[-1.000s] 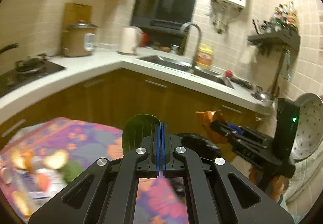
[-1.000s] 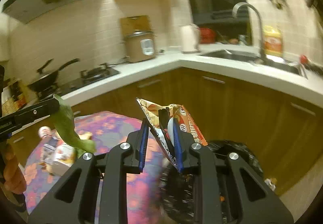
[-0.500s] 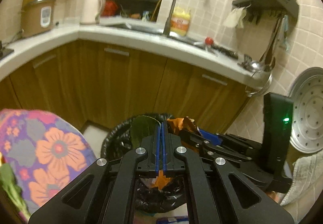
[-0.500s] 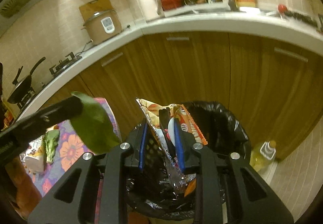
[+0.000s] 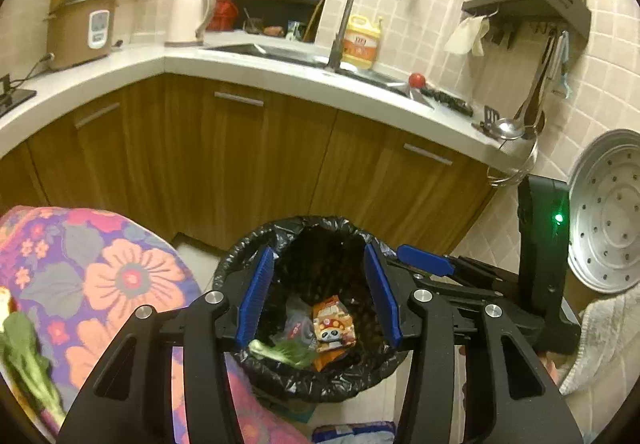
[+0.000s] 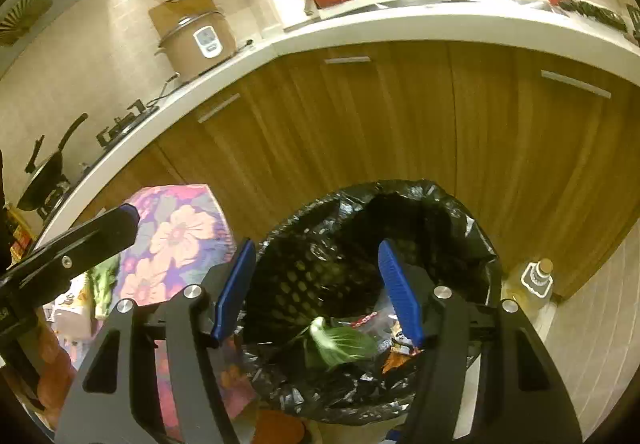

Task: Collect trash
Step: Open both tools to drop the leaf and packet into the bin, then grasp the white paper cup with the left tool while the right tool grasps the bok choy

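Note:
A bin lined with a black bag (image 5: 240, 268) stands on the floor by the wooden cabinets; it also shows in the right wrist view (image 6: 472, 244). Inside lie a green leaf (image 5: 286, 354) and an orange snack wrapper (image 5: 334, 324); both appear in the right wrist view, the leaf (image 6: 340, 342) and the wrapper (image 6: 396, 356). My left gripper (image 5: 320, 292) is open and empty above the bin. My right gripper (image 6: 318, 286) is open and empty above the bin too, and shows at right in the left wrist view (image 5: 424, 264).
A table with a floral cloth (image 5: 120, 276) stands left of the bin, with greens (image 5: 24, 356) and more trash (image 6: 80, 308) on it. An oil bottle (image 6: 534, 280) stands on the floor right of the bin. Cabinets (image 5: 256, 164) and counter lie behind.
Both grippers moved from the table to above the bin and opened. The leaf dropped from the left gripper and the snack wrapper from the right one into the bin.

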Motion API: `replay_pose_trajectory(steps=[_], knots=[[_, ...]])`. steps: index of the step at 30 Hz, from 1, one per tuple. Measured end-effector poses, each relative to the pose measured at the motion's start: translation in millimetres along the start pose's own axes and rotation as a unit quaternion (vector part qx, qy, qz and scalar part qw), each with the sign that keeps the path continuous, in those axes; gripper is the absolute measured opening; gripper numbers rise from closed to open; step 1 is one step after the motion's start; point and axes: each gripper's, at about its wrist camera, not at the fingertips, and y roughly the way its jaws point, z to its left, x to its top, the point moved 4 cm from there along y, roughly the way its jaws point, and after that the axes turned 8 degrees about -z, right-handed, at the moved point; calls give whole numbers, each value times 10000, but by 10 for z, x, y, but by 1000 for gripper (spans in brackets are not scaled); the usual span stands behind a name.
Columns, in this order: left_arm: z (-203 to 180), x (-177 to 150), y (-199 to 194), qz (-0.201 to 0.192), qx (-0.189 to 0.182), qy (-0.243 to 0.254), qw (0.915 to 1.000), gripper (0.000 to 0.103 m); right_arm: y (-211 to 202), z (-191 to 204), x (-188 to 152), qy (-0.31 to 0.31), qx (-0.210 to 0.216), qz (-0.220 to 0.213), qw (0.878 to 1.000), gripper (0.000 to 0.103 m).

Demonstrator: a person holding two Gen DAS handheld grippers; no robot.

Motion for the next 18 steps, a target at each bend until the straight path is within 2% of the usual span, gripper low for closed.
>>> replay_pose_trajectory(steps=[9,14,18], knots=[[102,23,-648,-575,270,-50,9980,50,-239,617,55,-550,257,-319,9976,60],[300,58,-1159,-977,570,-193,9934,59,-340,1060,64,-864,548,-436,9938,60],[529,66,-1693,-1325,959,-295,9861,67,-365,1511,-4,-1207,843,-457,9880,60]])
